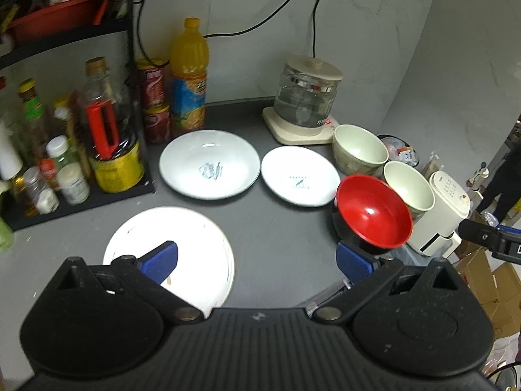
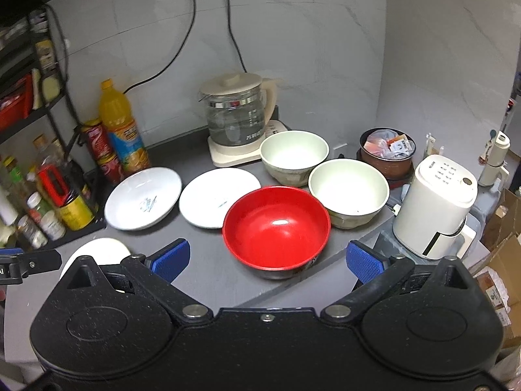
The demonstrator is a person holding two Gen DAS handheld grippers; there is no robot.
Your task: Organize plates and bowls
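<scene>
Two grippers, left gripper (image 1: 257,262) and right gripper (image 2: 267,260), hover spread apart, holding nothing. Only the left view fully shows the nearest plate (image 1: 195,244); the right view centers the red bowl (image 2: 276,224) on the counter (image 2: 208,260).

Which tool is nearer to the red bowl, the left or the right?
Right. The right tool is open with the red bowl directly ahead, between its fingers. The left tool is open over by the flat white plate, the bowl off to its right.

Home kitchen: grey counter (image 2: 208,270) in a wall corner, glass electric kettle (image 2: 236,120) at its back edge, condiment rack (image 1: 65,150) at its left edge, juice bottle (image 1: 189,78).
</scene>
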